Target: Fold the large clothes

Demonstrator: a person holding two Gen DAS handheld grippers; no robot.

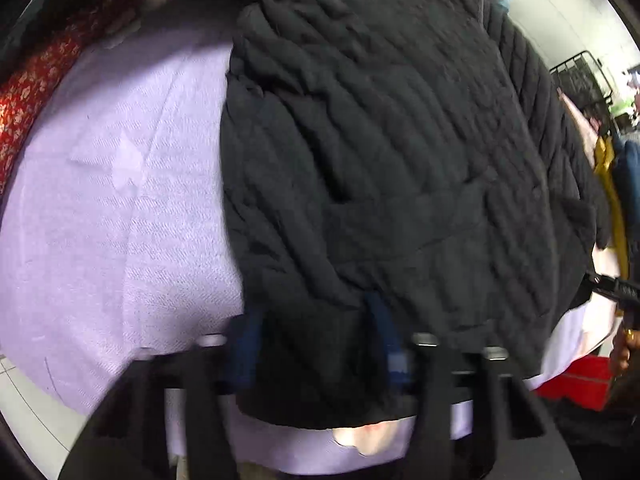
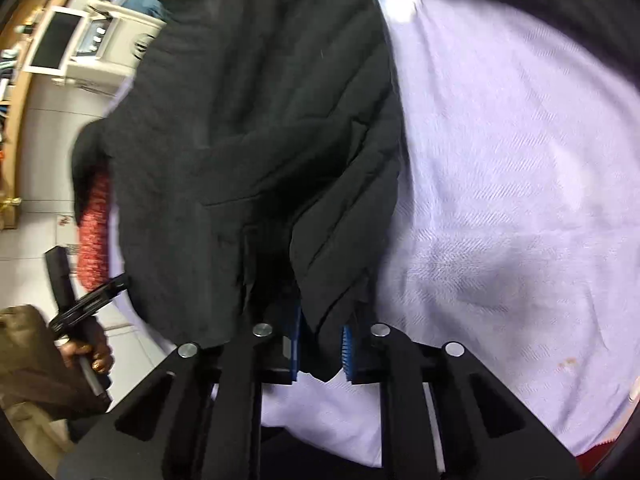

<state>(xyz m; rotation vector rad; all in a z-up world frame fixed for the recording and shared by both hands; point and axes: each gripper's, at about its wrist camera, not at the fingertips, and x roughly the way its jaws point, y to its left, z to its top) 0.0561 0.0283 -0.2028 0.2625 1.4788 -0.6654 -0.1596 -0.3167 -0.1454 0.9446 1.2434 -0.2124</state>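
A black quilted jacket [image 1: 400, 140] lies spread on a lavender cloth-covered surface [image 1: 100, 220]. Its near hem fills the gap between the blue pads of my left gripper [image 1: 314, 344], which is shut on the thick fabric. In the right wrist view the jacket [image 2: 260, 120] hangs in folds over the lavender surface [image 2: 520, 160]. A pointed flap of its edge sits pinched between the blue pads of my right gripper [image 2: 322, 344], shut on it. The left gripper [image 2: 80, 308], held by a hand [image 2: 90, 352], shows at the lower left. Both views are blurred.
Red patterned fabric [image 1: 36, 80] borders the lavender surface at the far left. A red bin [image 1: 576, 384] and hanging yellow and blue clothes [image 1: 608, 184] stand to the right. A white appliance [image 2: 80, 44] and a wooden shelf [image 2: 16, 92] lie beyond the tiled floor.
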